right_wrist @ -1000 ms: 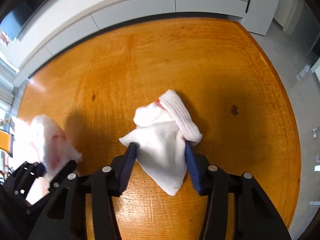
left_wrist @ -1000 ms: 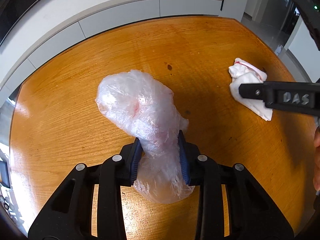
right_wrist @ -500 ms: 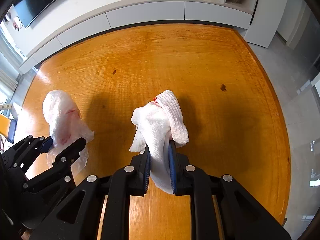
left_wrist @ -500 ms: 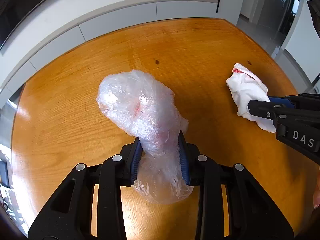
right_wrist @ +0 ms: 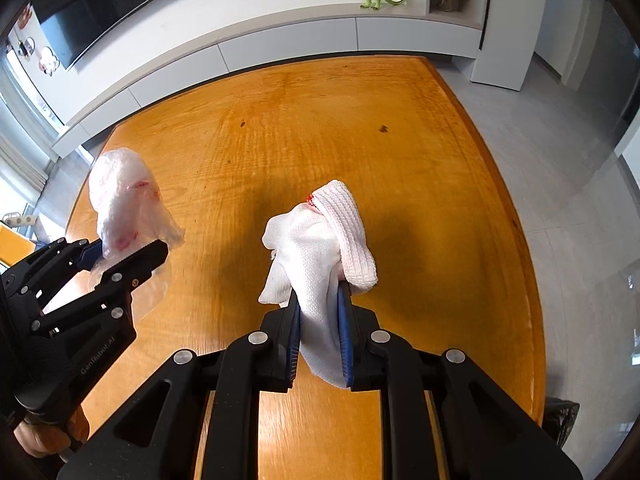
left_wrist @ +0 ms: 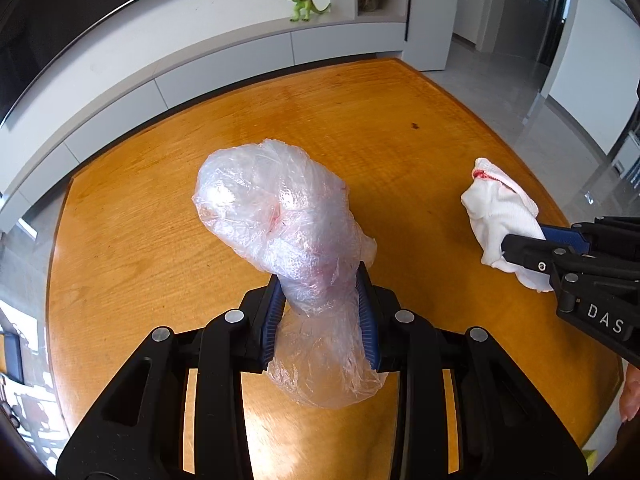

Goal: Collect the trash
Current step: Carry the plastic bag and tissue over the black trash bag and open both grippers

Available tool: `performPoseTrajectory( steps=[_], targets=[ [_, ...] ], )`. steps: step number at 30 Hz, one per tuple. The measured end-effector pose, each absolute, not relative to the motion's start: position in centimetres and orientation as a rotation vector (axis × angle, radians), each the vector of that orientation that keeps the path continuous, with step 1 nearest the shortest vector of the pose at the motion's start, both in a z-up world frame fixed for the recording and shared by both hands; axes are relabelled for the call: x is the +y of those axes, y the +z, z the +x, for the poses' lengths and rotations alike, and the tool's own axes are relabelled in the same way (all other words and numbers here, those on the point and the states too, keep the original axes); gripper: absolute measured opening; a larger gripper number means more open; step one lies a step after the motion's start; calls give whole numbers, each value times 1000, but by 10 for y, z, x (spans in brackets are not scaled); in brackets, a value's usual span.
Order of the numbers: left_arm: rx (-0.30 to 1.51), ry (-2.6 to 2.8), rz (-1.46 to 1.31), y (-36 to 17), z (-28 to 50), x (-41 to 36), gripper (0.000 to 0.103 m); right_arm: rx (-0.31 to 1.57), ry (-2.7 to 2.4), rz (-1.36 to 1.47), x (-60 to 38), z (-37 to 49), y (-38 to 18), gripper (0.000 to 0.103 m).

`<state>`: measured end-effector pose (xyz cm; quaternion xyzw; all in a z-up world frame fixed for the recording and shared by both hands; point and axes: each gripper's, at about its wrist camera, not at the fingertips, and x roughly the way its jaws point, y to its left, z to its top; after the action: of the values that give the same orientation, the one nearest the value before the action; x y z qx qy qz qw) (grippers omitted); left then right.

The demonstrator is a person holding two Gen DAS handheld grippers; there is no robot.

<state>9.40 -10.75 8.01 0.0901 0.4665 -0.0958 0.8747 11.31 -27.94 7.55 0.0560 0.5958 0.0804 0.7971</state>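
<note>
While clamping plastic wrap (left_wrist: 280, 216) in left claw (left_wrist: 320, 320) and white cloth (right_wrist: 320, 248) in right claw (right_wrist: 320, 336), lifted above desk (right_wrist: 400, 160). Next: carry both to a bin, unseen here.

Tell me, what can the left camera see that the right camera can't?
Only the left camera shows the dark glass door. Only the right camera shows the TV on the wall and a dark bag on the floor. Both show the wooden table, green dinosaur, plastic bag in the left tool, and white cloth in the right tool.
</note>
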Motion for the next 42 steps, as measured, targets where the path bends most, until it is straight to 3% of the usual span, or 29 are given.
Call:
performPoseTrajectory(
  steps=[6, 18, 40, 41, 42],
  targets=[
    [940, -248, 216, 98, 47, -133, 33, 1255, 142, 159, -320, 64, 94, 18],
    [891, -469, 344, 105, -42, -260, 33, 1229, -26, 302, -443, -61, 110, 18],
    [915, -947, 699, 36, -186, -545, 35, 1229, -537, 699, -669, -278, 72, 19],
    [918, -958, 716, 31, -188, -554, 35, 1243, -543, 710, -674, -281, 67, 27],
    [924, -970, 728, 26, -190, -560, 35, 1281, -561, 723, -681, -279, 60, 47]
  ],
)
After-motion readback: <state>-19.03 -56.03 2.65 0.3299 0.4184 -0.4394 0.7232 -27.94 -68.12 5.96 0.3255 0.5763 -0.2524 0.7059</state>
